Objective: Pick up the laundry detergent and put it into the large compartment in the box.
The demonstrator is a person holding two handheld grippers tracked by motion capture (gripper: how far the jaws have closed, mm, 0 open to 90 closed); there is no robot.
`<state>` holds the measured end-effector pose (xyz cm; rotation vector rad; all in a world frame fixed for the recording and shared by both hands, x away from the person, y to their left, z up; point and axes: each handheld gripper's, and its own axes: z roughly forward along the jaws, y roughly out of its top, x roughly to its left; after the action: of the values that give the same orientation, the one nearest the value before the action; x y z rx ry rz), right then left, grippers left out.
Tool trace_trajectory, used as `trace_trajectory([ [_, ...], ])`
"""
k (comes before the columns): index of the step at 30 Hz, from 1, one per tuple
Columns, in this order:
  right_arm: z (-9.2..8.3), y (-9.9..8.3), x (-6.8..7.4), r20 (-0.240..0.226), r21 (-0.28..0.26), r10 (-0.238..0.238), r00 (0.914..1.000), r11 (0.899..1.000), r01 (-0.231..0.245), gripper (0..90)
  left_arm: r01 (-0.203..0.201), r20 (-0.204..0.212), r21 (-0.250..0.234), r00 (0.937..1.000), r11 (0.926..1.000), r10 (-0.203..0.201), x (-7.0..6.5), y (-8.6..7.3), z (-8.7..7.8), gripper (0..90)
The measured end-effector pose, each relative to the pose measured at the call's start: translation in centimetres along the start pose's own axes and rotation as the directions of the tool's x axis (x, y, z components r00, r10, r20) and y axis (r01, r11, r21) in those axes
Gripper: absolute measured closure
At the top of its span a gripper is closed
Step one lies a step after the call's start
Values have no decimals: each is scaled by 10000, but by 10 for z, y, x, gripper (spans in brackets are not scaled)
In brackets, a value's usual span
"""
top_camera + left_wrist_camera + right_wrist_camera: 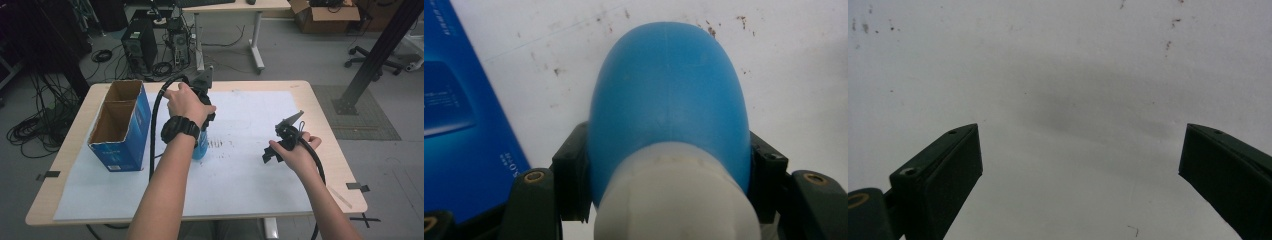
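left gripper [664, 200]: clamped on blue rounded plastic bottle with white neck [669, 100], beside blue cardboard box [122, 125]
right gripper [1080, 180]: jaws apart, nothing held, over white sheet [1063, 75]
progress: bottle grasped; destination unclear, maybe box

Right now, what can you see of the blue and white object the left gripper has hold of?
The blue object has a rounded, smooth, matte blue body, egg-like in shape, joined to a white cylindrical part nearest the camera; it looks like plastic or rubber. The left gripper clamps it, one black jaw on each side of the blue body. It sits above the white sheet, beside the blue box. In the high view the hand hides most of it.
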<state>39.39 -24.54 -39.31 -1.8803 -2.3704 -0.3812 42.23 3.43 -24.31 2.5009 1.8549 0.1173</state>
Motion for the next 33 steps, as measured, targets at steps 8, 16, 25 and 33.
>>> trace_trajectory([
  [8, -10, 5, 7, -52, -133, -123, 9999, 9998, 122, 39, -225, -35, -131, 9997, 9997, 224, 7, 0, -39, 374],
  [16, -13, 8, 9, -100, -256, -204, 9997, 9995, 202, 38, -195, -159, -485, 9997, 9986, 188, 16, 2, -81, 374],
  [25, -12, 14, 9, -146, -195, -121, 9998, 9997, 119, 39, -127, -65, -696, 9999, 9975, 123, 35, 3, -116, 375],
  [33, -14, 20, 8, -156, -229, -101, 9998, 9997, 97, 39, 284, -47, -733, 9996, 9969, -288, 71, -4, -138, 375],
])
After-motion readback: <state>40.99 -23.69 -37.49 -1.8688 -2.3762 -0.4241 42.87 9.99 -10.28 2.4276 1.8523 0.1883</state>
